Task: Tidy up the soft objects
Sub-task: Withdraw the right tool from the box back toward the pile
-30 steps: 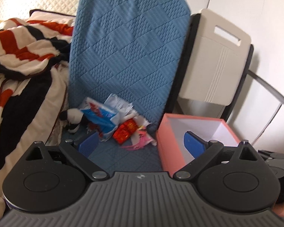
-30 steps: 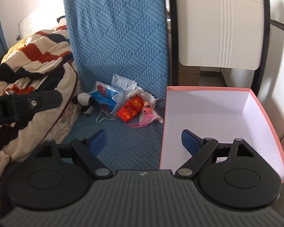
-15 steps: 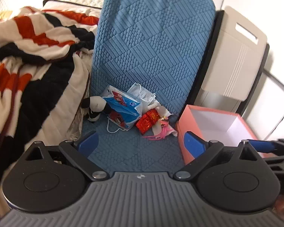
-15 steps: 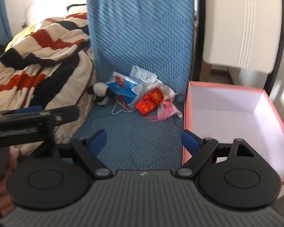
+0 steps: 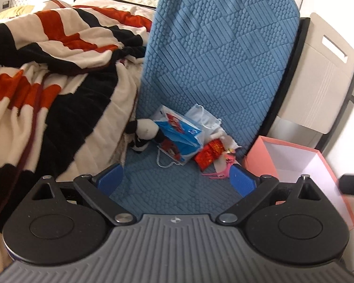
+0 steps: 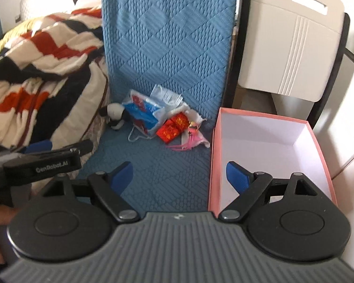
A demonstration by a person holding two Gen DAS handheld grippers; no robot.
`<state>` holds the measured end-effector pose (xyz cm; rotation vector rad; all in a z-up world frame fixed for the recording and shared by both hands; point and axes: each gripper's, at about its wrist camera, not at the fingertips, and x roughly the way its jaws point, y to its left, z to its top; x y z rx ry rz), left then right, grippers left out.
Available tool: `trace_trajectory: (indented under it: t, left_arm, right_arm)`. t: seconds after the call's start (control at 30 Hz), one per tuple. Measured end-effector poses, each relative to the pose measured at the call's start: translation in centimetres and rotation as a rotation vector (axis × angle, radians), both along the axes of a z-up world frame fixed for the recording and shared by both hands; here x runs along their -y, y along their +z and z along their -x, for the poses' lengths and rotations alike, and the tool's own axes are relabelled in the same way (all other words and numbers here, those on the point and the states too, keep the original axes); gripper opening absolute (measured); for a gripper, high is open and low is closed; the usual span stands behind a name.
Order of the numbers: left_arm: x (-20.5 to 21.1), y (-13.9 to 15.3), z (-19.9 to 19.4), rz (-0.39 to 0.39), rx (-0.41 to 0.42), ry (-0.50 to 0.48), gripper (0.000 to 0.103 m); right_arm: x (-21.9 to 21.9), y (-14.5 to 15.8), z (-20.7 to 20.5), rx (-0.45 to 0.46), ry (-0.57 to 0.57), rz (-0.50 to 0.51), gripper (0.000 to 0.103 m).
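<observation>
Both claws, left [image 5: 177, 180] and right [image 6: 179, 174], gape empty, short of the soft pile [image 6: 162, 122].

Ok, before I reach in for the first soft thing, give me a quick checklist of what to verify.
1. Left gripper open and empty: ok, jaws wide, nothing between them.
2. Right gripper open and empty: ok.
3. Pink box ready to receive: ok, open top, no lid, nothing visible inside.
4. Path to the pile clear: ok, bare blue cover lies between the grippers and the pile.
5. Panda toy free to lift: cannot tell, the blue bag overlaps one side.
6. Blanket clear of the toy: cannot tell, its edge hangs right beside it.
</observation>
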<state>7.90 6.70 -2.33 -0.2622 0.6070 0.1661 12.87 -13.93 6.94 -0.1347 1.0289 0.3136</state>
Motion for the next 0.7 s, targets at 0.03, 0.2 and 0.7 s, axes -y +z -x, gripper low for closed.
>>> trace_trajectory:
  t: [0.03, 0.2, 0.7]
  left_arm:
    - [-0.2, 0.0, -0.1, -0.006, -0.001, 0.005, 0.099]
    - [-0.6, -0.1, -0.5, -0.004, -0.006, 0.014, 0.099]
    - [-0.1, -0.7, -1.1, -0.005, -0.013, -0.007, 0.099]
  right_arm:
    - [0.1, 0.4, -0.1, 0.002, -0.004, -0.006, 0.088]
    - [0.7, 1.6, -0.6, 0.025, -0.033, -0.017, 0.088]
    - [0.8, 1.0, -1.8, 0.024, -0.080, -0.025, 0.088]
